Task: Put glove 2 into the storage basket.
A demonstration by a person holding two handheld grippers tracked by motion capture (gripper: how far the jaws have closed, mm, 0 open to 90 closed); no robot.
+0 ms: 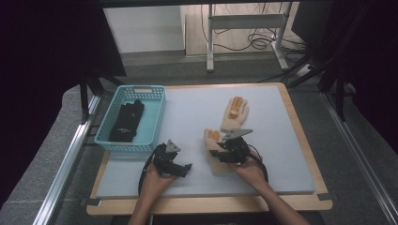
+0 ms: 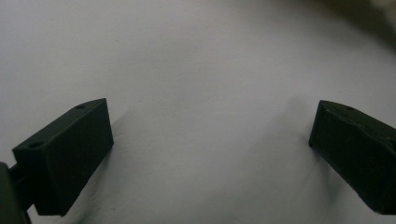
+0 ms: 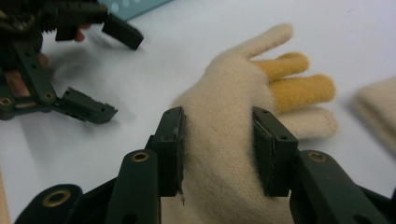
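- Right gripper clamps the cream glove; yellow fingers point toward 1 o'clock.
- Left gripper stands apart over the white mat.
- No readable writing.

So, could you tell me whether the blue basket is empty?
Not empty: the blue basket holds black gloves lying inside it.

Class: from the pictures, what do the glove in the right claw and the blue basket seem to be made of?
Glove: cream knitted fabric, probably wool or fleece; its surface looks fuzzy and bunches between the pads. Basket: likely moulded plastic, smooth turquoise, with a regular grid of holes in its walls.
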